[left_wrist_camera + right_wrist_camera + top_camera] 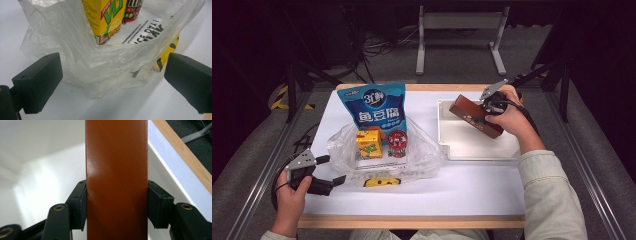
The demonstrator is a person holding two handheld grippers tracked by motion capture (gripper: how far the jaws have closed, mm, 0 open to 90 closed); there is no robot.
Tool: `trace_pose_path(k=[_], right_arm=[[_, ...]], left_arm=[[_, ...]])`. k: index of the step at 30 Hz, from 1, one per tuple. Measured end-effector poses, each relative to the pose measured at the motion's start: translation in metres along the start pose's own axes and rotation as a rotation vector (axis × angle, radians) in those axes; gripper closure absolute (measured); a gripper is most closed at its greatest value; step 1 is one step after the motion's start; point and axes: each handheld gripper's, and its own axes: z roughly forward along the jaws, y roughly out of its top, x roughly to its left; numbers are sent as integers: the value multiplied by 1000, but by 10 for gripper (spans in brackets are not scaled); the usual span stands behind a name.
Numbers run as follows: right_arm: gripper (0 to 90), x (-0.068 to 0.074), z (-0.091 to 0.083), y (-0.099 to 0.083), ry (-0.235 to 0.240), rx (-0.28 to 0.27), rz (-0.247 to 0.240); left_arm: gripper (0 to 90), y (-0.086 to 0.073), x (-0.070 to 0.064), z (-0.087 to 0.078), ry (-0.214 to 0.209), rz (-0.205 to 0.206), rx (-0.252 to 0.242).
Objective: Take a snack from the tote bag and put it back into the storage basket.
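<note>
Brown box clamped above white tray.

Blue pouch, standing near far edge of white table: "3" plus white Chinese characters "鱼豆腐"; small top line too small to read.

Yellow carton in clear plastic bag: green letters "VLT" over lemon picture; side small print unreadable.

Dark round can beside carton: coloured sweets picture, white lettering cut off by frame edge.

White printed sheet under bag: black letters upside down, "ICE DAY" legible, rest hidden by folds.

Brown box: no legible text.
</note>
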Motion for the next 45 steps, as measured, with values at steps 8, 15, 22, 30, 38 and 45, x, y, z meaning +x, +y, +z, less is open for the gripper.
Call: trace_pose_path(k=[8, 15, 22, 30, 38, 45], right_arm=[[426, 0, 10, -3, -9, 56, -12], [422, 0, 17, -5, -13, 55, -11], [391, 1, 24, -7, -25, 54, 3], [343, 1, 28, -10, -39, 43, 27], [373, 7, 10, -9, -60, -64, 58], [606, 13, -7, -12, -27, -123, 119]], left_arm=[[24, 0, 0, 0, -2, 0, -1], [24, 0, 1, 1, -10, 0, -2], [24, 0, 0, 1, -8, -4, -7], [24, 1, 1, 2, -9, 4, -6], [24, 2, 1, 2, -11, 3, -7], [24, 3, 1, 3, -11, 5, -8]])
